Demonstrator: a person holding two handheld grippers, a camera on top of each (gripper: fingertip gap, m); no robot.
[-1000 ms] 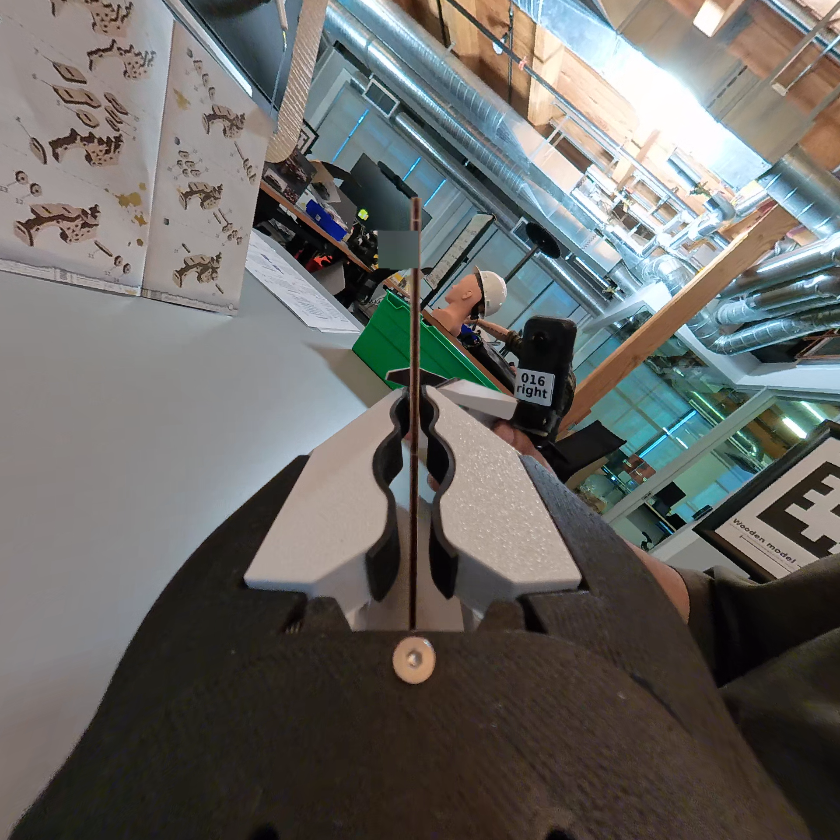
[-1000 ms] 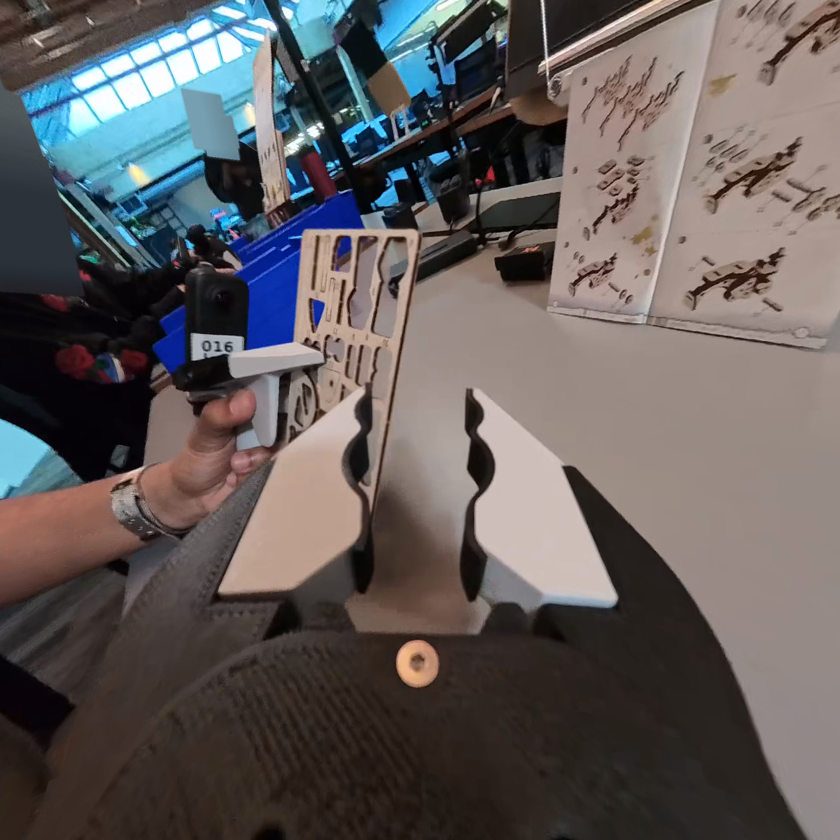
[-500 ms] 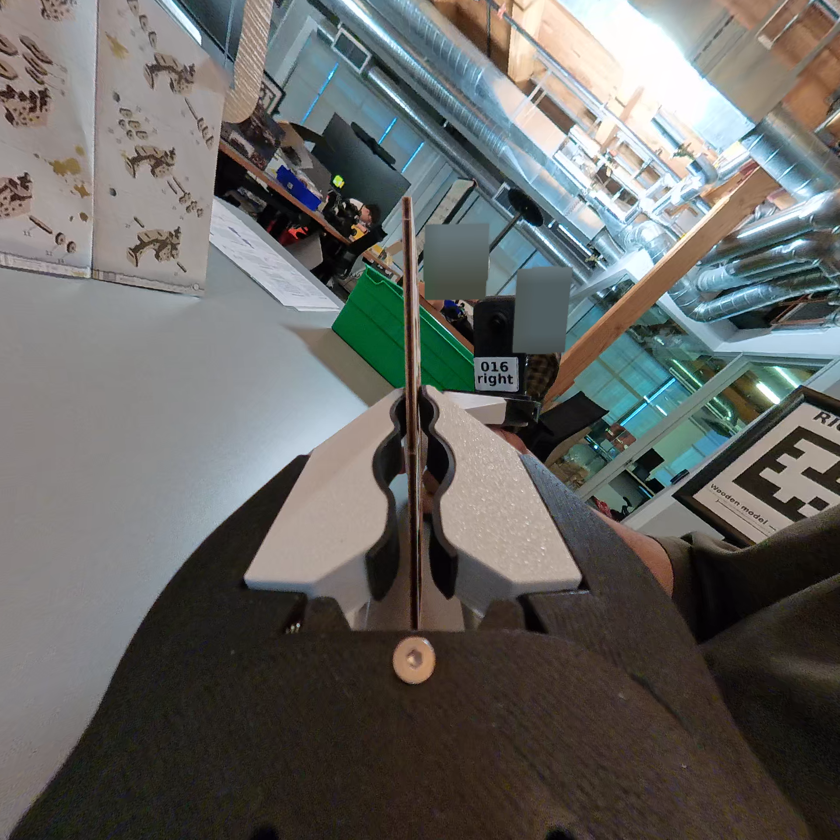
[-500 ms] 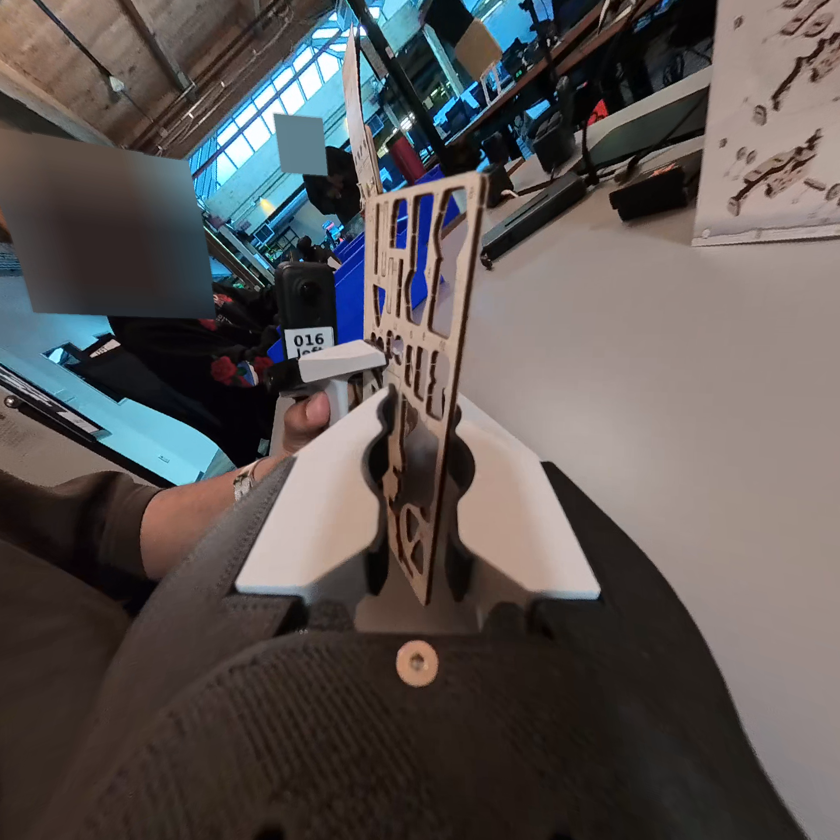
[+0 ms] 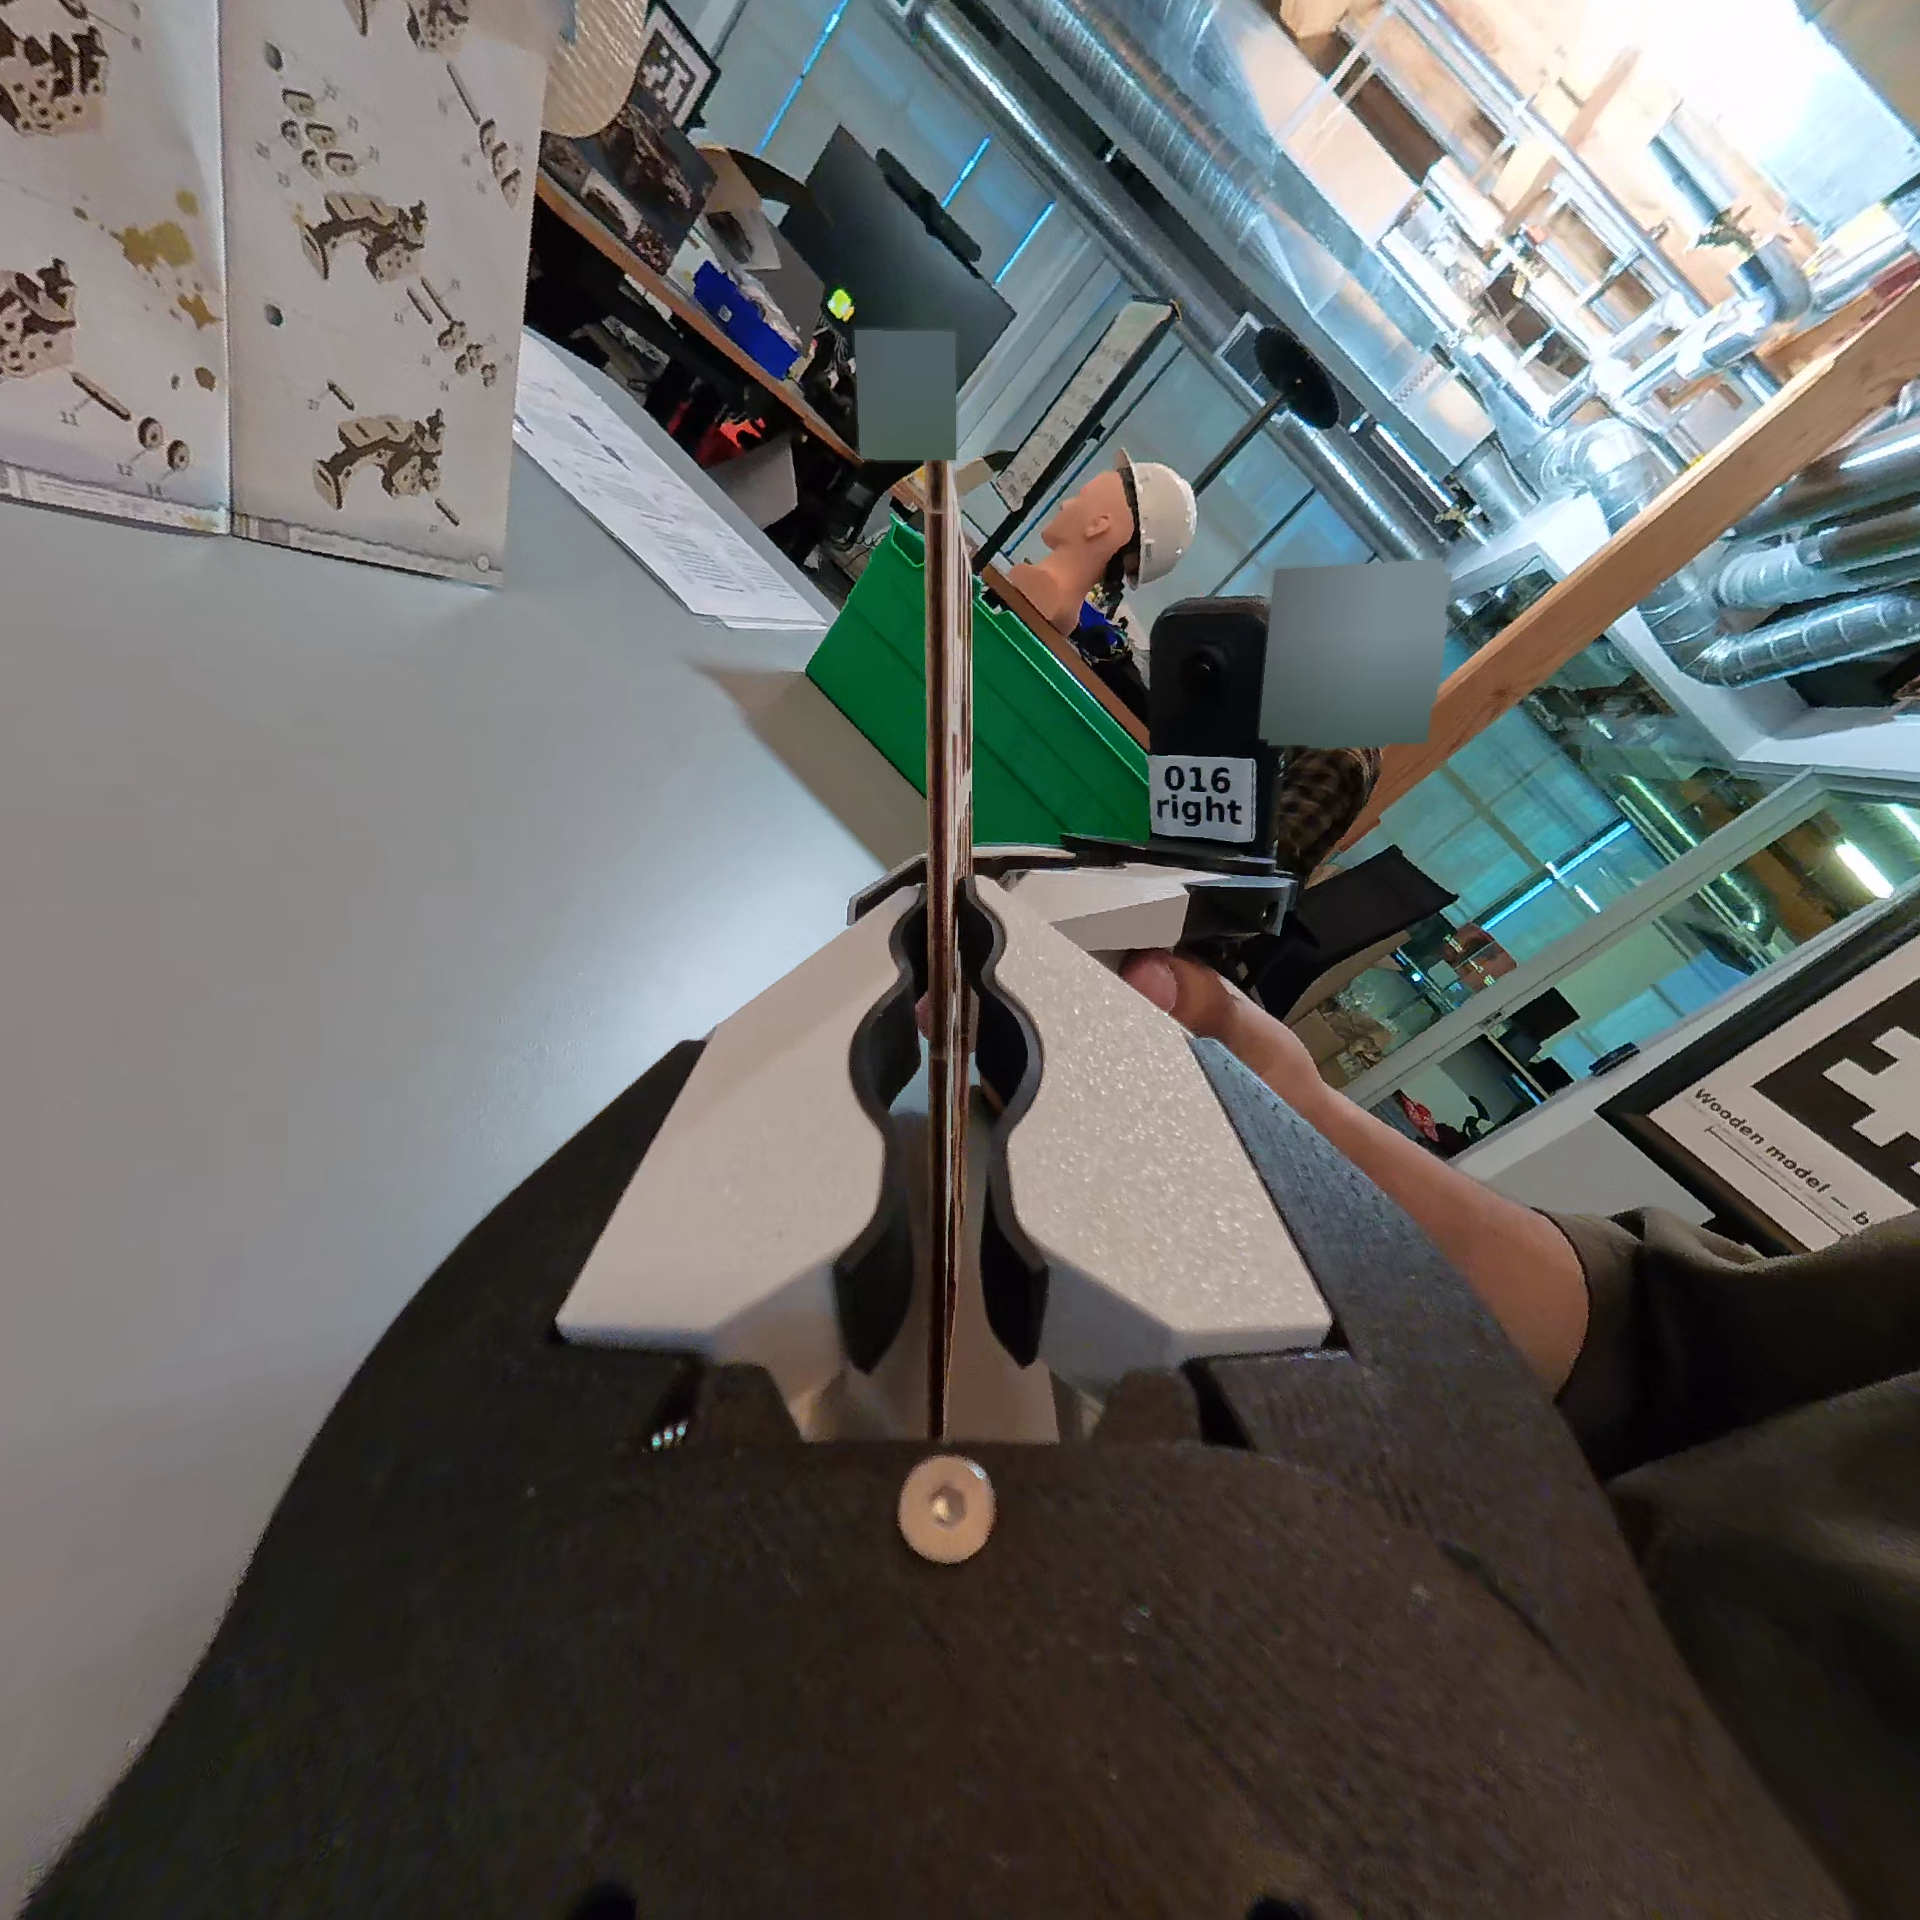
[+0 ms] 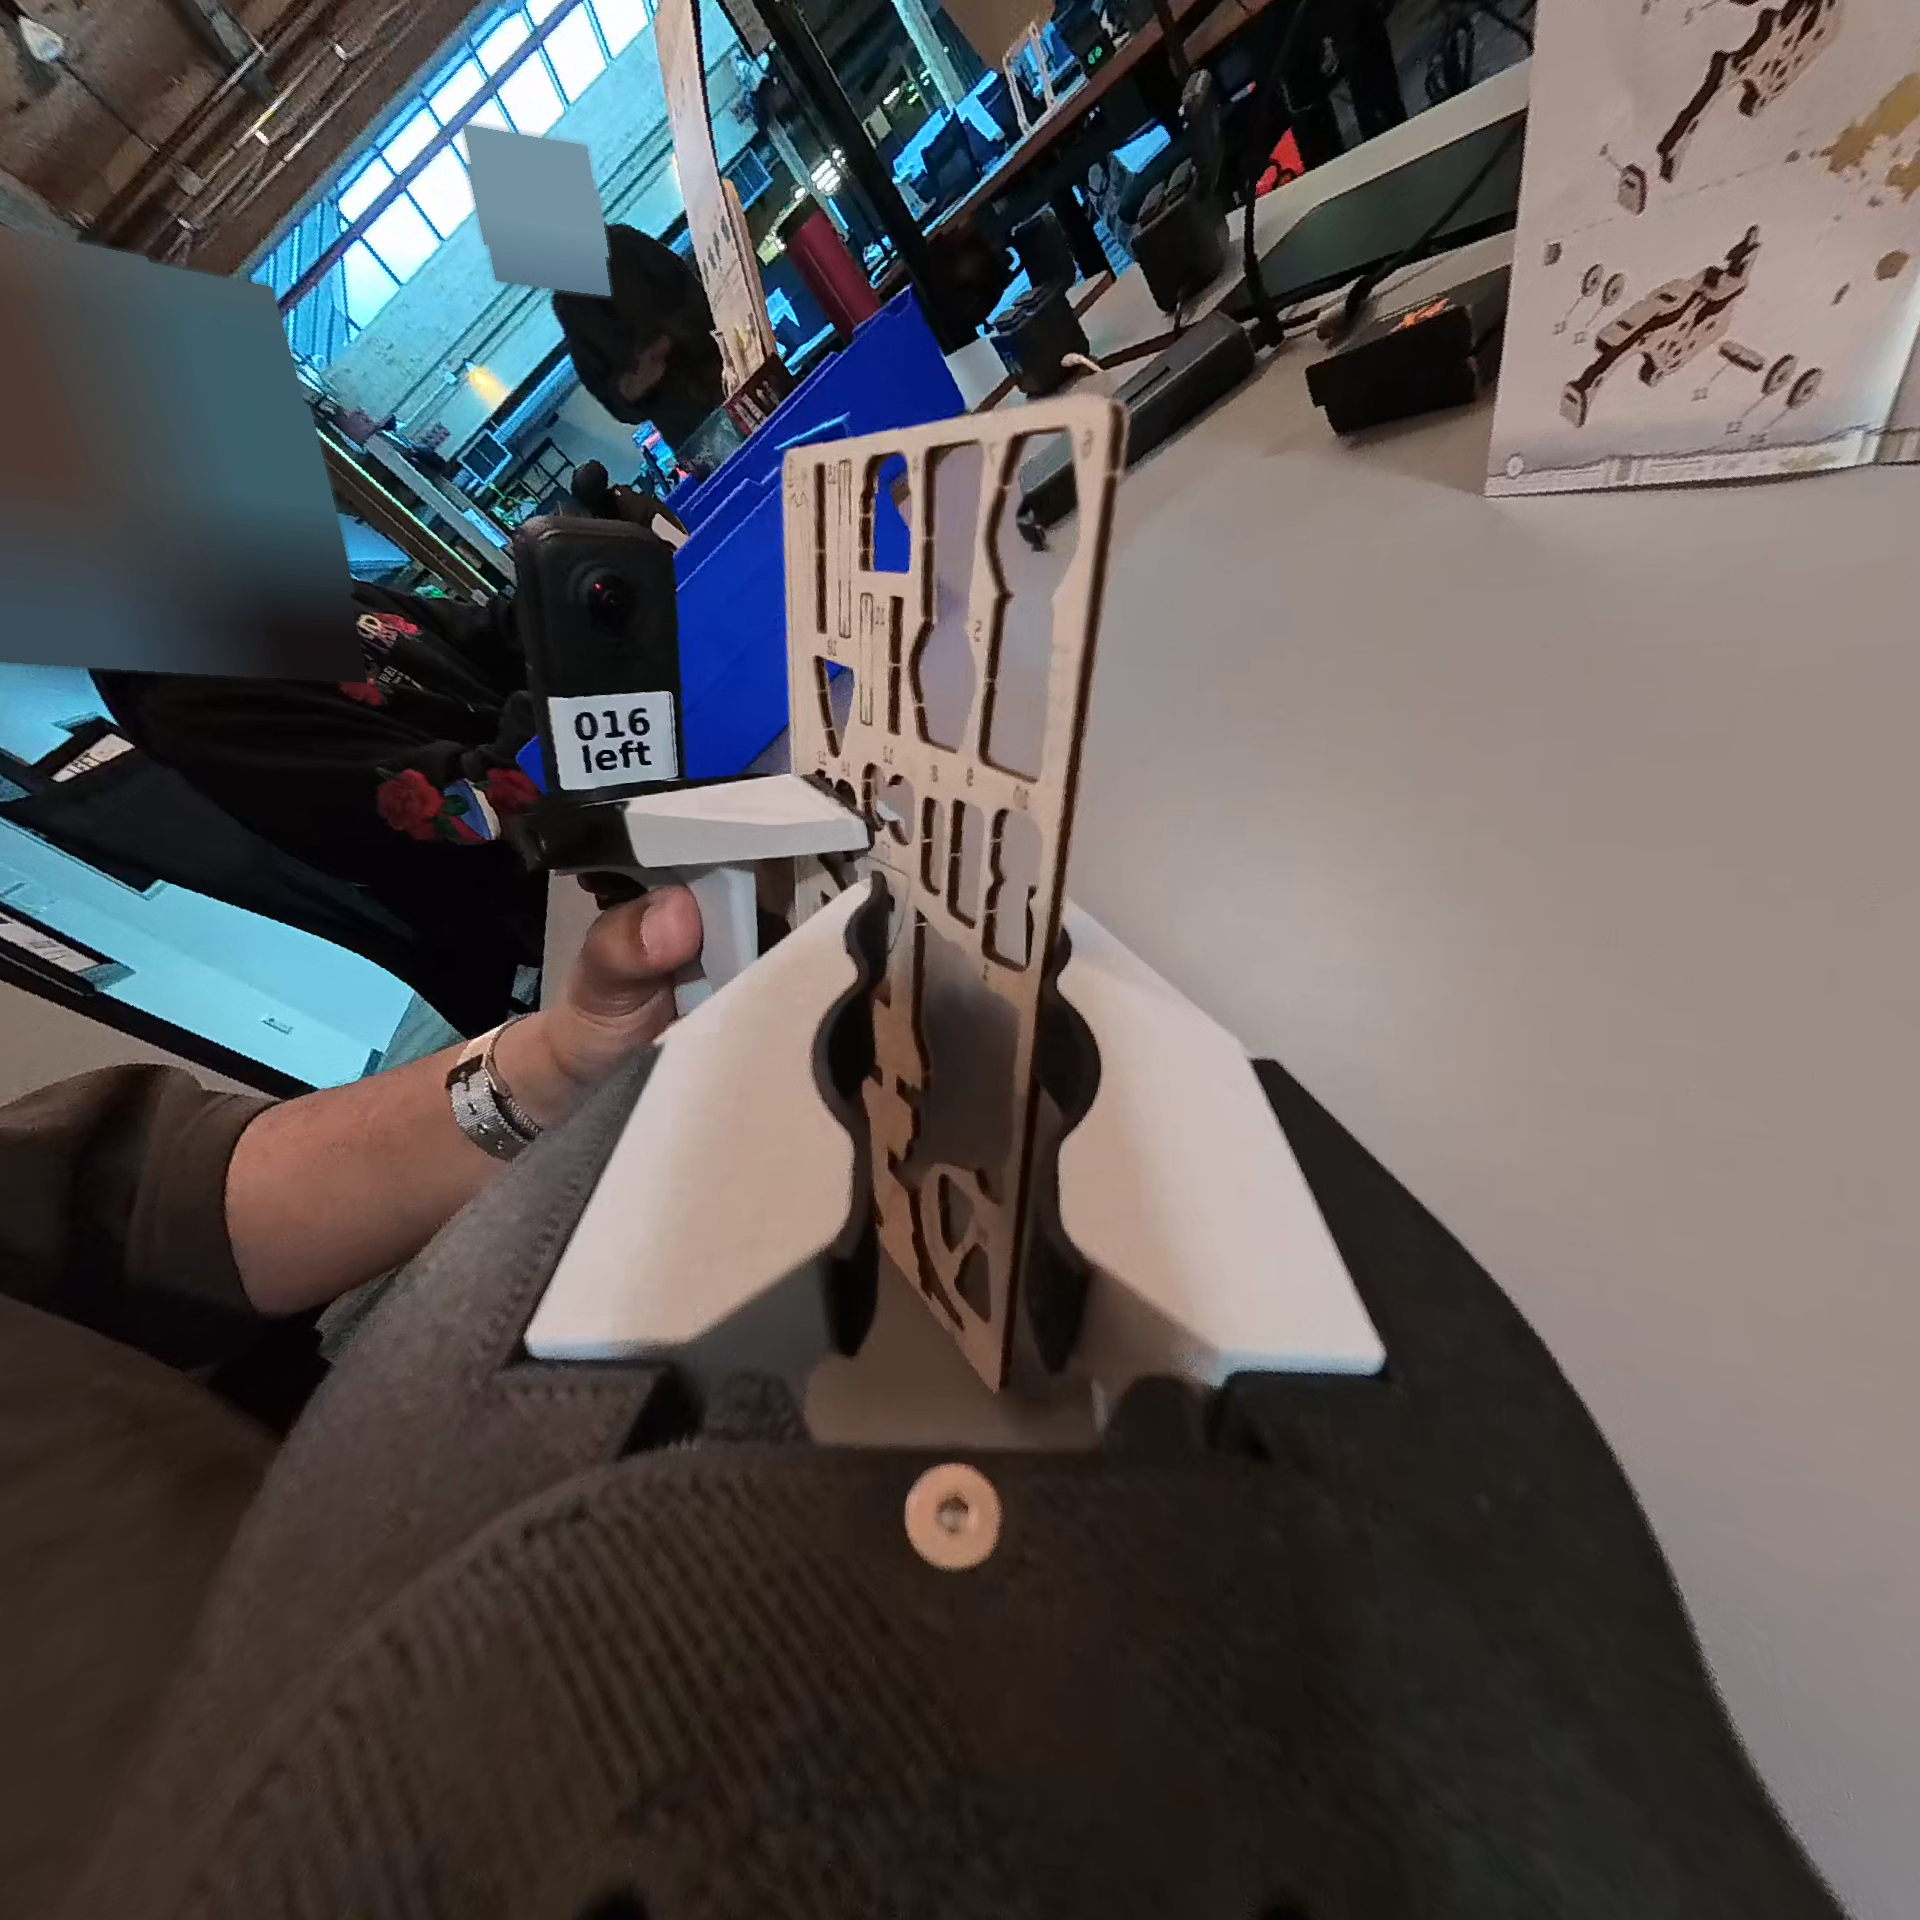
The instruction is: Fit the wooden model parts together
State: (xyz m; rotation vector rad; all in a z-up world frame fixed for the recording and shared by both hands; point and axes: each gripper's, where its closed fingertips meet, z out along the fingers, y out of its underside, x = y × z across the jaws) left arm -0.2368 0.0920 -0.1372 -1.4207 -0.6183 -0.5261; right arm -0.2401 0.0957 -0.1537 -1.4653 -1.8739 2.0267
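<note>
Both grippers were clenched on the wooden sheet [image 6: 951, 727]: left gripper [image 5: 948, 914] edge-on, right gripper [image 6: 961, 935] below. A grey table [image 5: 312, 831] spread toward 9 o'clock; a green bin [image 5: 1039, 727] sat near 1 o'clock under ceiling ducts [image 5: 1143, 156].

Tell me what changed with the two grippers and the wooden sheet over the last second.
The right gripper came in around the wooden sheet, which had stood beside its open fingers, and closed; whether it now pinches the sheet is unclear. The view has swung. The left gripper has stayed shut on the sheet's edge, the sheet upright above the grey table.
</note>
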